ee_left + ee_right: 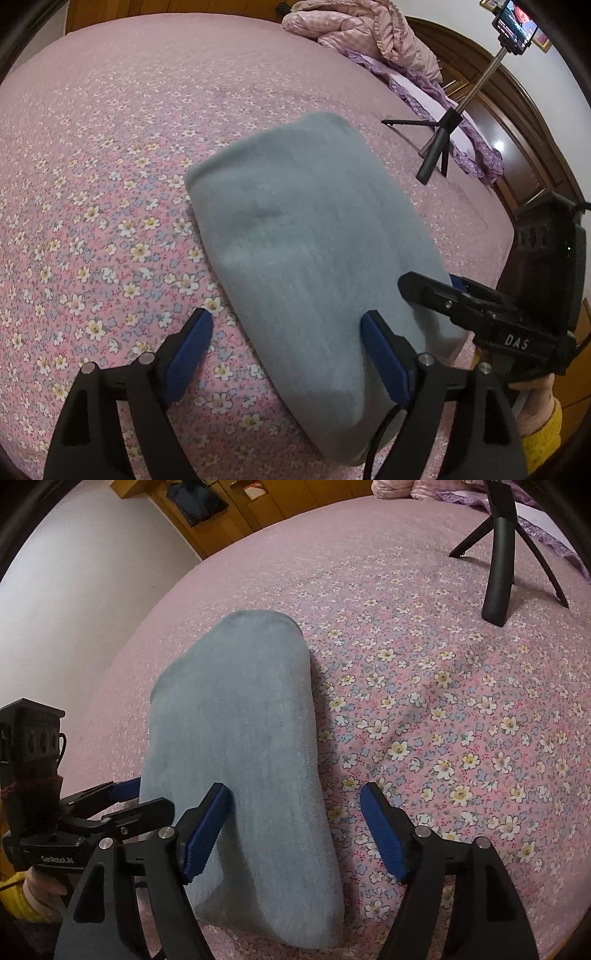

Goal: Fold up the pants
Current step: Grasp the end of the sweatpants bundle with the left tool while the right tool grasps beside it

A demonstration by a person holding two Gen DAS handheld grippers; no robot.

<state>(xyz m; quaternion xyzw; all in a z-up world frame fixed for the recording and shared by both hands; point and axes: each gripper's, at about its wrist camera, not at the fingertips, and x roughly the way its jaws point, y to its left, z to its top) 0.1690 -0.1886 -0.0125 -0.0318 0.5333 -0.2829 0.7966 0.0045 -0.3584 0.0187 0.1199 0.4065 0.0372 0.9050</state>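
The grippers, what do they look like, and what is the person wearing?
Each gripper is black with two fingers tipped by blue pads and silver bolts at the joints. The right gripper has white letters "DAS" on its side; the left gripper carries small white lettering, too blurred to read. A black cable curls by the left one. The person wears yellow sleeves.
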